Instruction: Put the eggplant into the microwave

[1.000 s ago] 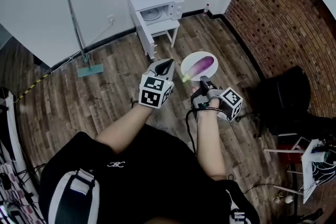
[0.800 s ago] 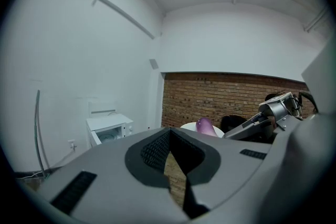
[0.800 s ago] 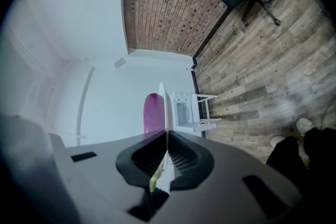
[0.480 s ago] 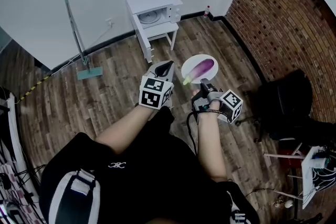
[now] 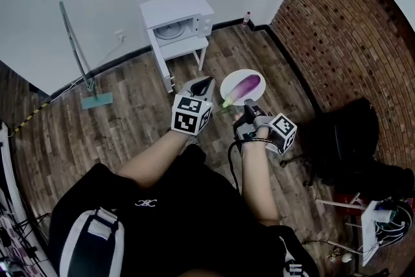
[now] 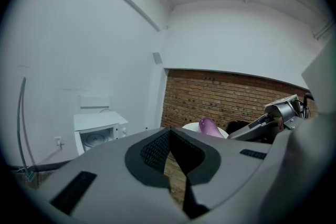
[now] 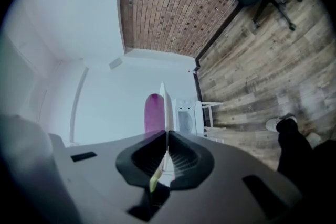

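A purple eggplant (image 5: 245, 87) with a green stem lies on a white plate (image 5: 259, 74). My right gripper (image 5: 248, 104) is shut on the plate's near rim and holds it out over the wood floor. In the right gripper view the plate (image 7: 164, 107) shows edge-on between the jaws, the eggplant (image 7: 153, 115) beside it. My left gripper (image 5: 206, 82) hovers just left of the plate, shut and empty; its jaws (image 6: 169, 131) meet at the tips. Ahead, a white microwave (image 5: 175, 21) stands on a small white table (image 5: 183, 47), its door open and the turntable visible.
A mop (image 5: 79, 61) leans on the white wall left of the microwave. A brick wall (image 5: 337, 29) runs along the right, with a black office chair (image 5: 350, 133) before it. A small bottle (image 5: 247, 15) stands in the far corner.
Both grippers and the plate with the eggplant have moved across the floor and now sit more directly in front of the microwave. Both grips look unchanged.
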The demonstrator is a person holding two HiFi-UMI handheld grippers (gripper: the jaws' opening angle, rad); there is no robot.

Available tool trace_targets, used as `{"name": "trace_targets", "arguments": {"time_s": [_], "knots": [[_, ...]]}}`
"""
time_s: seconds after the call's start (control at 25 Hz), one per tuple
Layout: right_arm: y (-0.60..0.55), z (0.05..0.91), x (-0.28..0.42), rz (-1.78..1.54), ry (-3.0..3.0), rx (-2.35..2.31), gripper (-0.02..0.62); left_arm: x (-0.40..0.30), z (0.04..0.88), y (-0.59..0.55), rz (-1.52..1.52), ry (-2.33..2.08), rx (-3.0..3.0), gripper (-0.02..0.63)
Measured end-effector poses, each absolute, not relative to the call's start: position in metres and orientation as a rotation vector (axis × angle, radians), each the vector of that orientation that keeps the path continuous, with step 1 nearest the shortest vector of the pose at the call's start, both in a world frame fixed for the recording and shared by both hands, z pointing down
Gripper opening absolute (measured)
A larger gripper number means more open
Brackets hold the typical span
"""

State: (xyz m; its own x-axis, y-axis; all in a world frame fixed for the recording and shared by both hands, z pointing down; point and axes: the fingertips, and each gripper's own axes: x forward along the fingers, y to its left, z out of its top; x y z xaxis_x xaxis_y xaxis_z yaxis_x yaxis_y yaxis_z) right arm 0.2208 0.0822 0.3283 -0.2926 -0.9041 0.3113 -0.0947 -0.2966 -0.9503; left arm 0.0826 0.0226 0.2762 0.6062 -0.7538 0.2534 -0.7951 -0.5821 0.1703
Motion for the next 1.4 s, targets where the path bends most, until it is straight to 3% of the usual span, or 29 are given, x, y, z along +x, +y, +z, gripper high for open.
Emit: {"name": "trace_targets", "arguments": {"time_s": [0.56, 1.4], "knots": [[-0.079, 0.321, 0.238, -1.691, 1.327, -1.311, 0.023, 0.097, 0.275, -0.132, 0.225, -1.292, 2.513, 0.0], [-0.23, 0.337, 0.127, -1.859, 1.586, -1.208, 0.023, -0.033, 0.3, -0.244, 0.084, -1.601, 2.249, 0.0]]}}
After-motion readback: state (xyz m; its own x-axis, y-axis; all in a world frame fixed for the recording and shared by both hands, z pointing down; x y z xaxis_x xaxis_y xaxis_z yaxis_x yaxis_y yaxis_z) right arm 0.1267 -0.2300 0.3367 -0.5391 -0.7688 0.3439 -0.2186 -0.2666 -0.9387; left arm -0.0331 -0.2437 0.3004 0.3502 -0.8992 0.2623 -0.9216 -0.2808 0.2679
